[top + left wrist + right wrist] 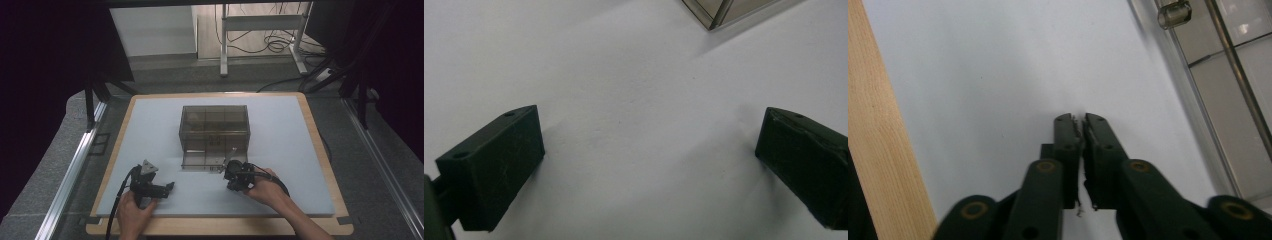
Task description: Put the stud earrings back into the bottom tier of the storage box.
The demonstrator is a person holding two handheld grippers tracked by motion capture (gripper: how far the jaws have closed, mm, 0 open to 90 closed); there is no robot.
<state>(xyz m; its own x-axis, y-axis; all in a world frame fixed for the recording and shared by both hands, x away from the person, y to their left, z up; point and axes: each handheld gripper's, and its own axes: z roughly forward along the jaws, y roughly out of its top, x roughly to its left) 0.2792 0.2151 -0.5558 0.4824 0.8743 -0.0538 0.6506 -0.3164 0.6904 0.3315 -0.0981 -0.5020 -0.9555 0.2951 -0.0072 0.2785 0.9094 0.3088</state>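
Observation:
A smoky see-through box (215, 125) with inner compartments stands mid-mat, and its flap (205, 159) lies flat toward me. My right gripper (227, 176) lies low on the mat at the flap's near right corner, pointing left. In the right gripper view that gripper (1082, 119) has its jaws pressed together on a thin, jagged metal piece (1080, 125), and the flap (1233, 115) and its clear latch (1173, 13) run along the right. My left gripper (170, 186) rests on the mat at the near left. Its jaws (649, 160) stand wide apart over bare mat, with a box corner (714, 14) beyond.
The white mat (280, 150) covers a wooden board (220, 227) whose edge also runs beside my right gripper (878, 130). Metal rails flank the board, and a table frame with cables stands behind.

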